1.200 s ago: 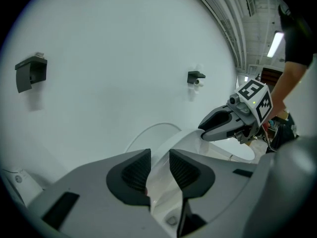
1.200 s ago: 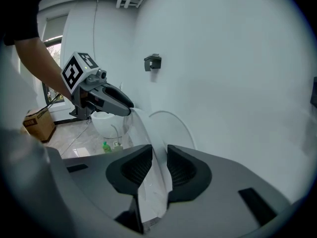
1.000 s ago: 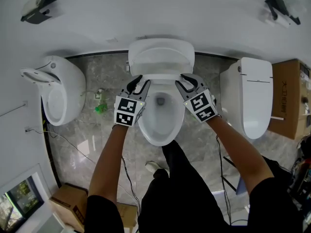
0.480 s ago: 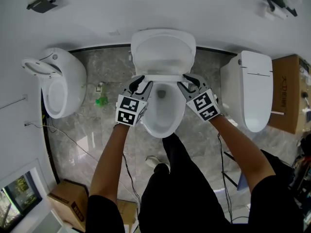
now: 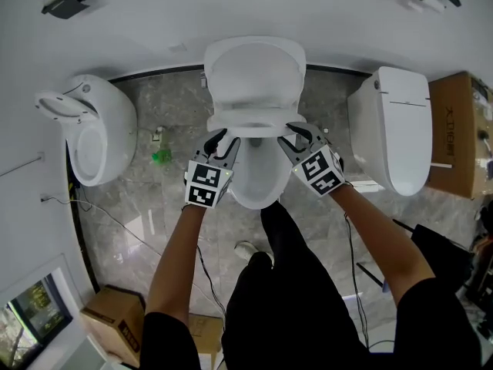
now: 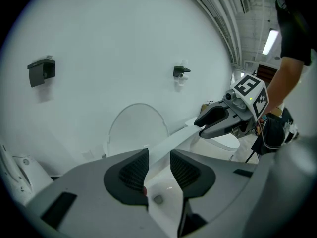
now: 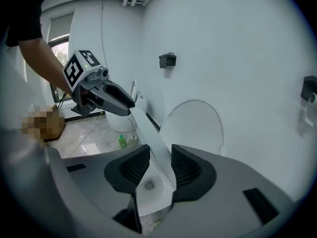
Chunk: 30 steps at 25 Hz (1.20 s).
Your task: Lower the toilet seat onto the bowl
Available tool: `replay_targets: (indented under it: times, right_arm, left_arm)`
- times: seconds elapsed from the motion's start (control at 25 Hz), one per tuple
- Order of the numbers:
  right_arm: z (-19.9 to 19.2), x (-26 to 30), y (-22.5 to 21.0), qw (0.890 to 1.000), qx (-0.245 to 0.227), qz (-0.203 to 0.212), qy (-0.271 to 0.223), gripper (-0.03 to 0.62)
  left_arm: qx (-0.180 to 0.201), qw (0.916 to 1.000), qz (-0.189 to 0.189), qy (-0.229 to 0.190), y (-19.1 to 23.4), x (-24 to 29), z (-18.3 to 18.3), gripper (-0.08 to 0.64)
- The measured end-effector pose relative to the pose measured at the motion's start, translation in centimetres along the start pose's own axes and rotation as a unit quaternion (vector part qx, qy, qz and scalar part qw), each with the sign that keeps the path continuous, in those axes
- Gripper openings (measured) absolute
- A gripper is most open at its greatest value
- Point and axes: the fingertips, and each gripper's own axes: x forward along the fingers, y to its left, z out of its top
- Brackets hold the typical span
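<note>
A white toilet stands in the middle with its lid point(image 5: 254, 75) upright against the wall. The toilet seat point(image 5: 254, 127) is swung partway down over the bowl point(image 5: 254, 187). My left gripper point(image 5: 221, 137) is at the seat's front left, and its pads close on the seat strip point(image 6: 178, 135). My right gripper point(image 5: 294, 133) is at the front right. Its jaws have just been opening. The seat point(image 7: 148, 130) lies between them against one pad, with a gap at the other. Each gripper view shows the other gripper at the strip's far end.
Another white fixture point(image 5: 92, 137) with a raised seat stands at the left, and a closed toilet point(image 5: 400, 137) at the right. Cardboard boxes point(image 5: 462, 145) point(image 5: 115, 326) sit at the right edge and lower left. A green bottle point(image 5: 160, 156) and cables lie on the stone floor.
Both grippers have drawn back toward the person with the seat's front edge between them. The seat has swung further away from the upright lid. The gap in the right jaws is wider.
</note>
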Motion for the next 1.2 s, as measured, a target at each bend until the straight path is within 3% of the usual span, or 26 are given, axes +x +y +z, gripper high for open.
replay_targets:
  times: [0.2,0.72,0.96,1.2]
  right_arm:
    - [-1.6,-1.0,2.4,1.0,-0.02,0.002,0.014,0.143]
    - [-5.7,-2.0,7.5,0.998,-0.043,-0.011,0.038,0.152]
    - [-8.2,-2.3,10.1,0.995,-0.085,0.004,0.054,0.16]
    - [-9.5,-2.5,11.8,0.995,-0.082,0.027,0.056,0.16]
  left_arm:
    - [-0.006,0.9999,-0.005,0.011,-1.9,-1.4,-2.3,0.135]
    - [0.021,0.9993,-0.01,0.029,-5.3,-3.4,-7.7,0.143]
    - [0.028,0.9984,-0.021,0.043,-7.2,-4.1,-10.7,0.152]
    - [0.028,0.9976,-0.028,0.057,-8.1,-4.4,-12.5,0.158]
